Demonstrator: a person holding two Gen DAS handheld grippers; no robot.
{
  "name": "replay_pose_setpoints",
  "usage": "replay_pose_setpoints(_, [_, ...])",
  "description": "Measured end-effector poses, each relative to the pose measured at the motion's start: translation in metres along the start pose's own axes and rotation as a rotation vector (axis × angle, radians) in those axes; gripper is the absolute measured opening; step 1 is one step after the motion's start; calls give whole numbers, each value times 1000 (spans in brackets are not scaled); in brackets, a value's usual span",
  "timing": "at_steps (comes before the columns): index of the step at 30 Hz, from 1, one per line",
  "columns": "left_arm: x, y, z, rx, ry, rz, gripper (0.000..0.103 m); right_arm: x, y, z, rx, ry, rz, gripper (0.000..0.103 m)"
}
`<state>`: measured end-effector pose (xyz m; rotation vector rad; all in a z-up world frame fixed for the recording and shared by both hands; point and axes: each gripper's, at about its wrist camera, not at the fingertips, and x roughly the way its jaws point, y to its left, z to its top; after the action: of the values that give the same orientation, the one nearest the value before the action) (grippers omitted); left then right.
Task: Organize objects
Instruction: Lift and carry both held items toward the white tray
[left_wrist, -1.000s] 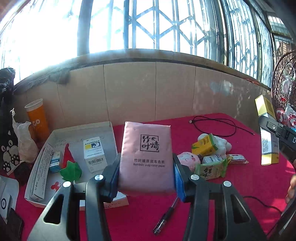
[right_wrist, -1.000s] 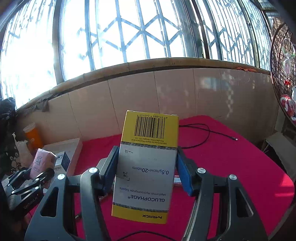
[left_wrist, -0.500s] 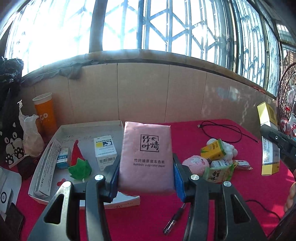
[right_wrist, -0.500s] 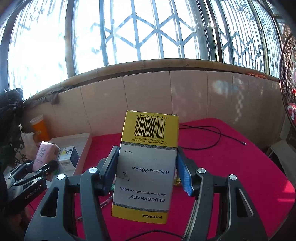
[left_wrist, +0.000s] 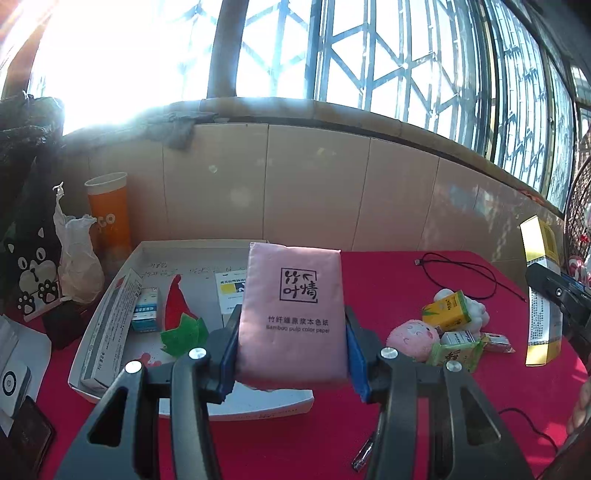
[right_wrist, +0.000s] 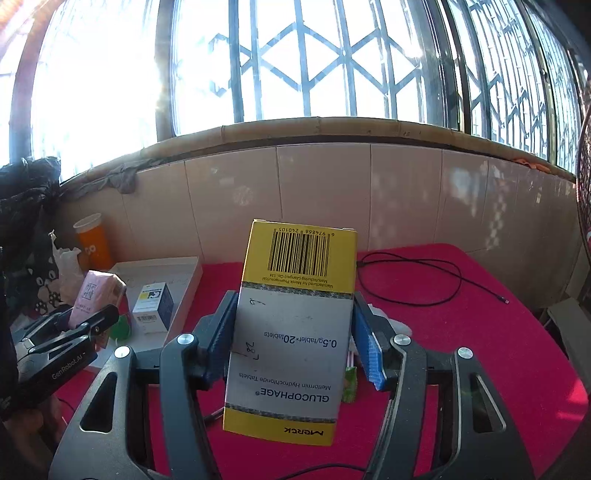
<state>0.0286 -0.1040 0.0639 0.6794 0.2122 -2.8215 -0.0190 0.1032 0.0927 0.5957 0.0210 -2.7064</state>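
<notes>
My left gripper (left_wrist: 291, 354) is shut on a pink tissue pack (left_wrist: 291, 314) and holds it above the near edge of a white cardboard tray (left_wrist: 110, 310). The tray holds several small boxes and a red-and-green felt piece (left_wrist: 177, 314). My right gripper (right_wrist: 295, 343) is shut on a yellow-and-white Glucophage medicine box (right_wrist: 291, 332), held upright above the red table. That box also shows in the left wrist view (left_wrist: 541, 295) at the far right. The left gripper with the pink pack shows in the right wrist view (right_wrist: 74, 332) at the left.
On the red tablecloth (left_wrist: 406, 280) lie a pink plush (left_wrist: 413, 338), a yellow juice carton (left_wrist: 447, 312), green snack packets (left_wrist: 456, 356), a black cable (left_wrist: 458, 273) and a pen (left_wrist: 367, 450). An orange cup (left_wrist: 109, 221) and bags stand at the left by the tiled wall.
Both grippers have shifted left with their loads. The tray now sits more central in the left wrist view and has come further into the right wrist view. Both grips are unchanged.
</notes>
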Motion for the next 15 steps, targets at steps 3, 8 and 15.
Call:
replay_pose_setpoints(3, [0, 12, 3, -26, -6, 12, 49, 2, 10, 2, -24, 0, 8, 59])
replay_pose_setpoints(8, [-1, 30, 8, -66, -12, 32, 49, 8, 29, 5, -62, 11, 36, 59])
replay_pose_setpoints(15, [-1, 65, 16, -118, -16, 67, 49, 19, 61, 7, -142, 40, 86, 59])
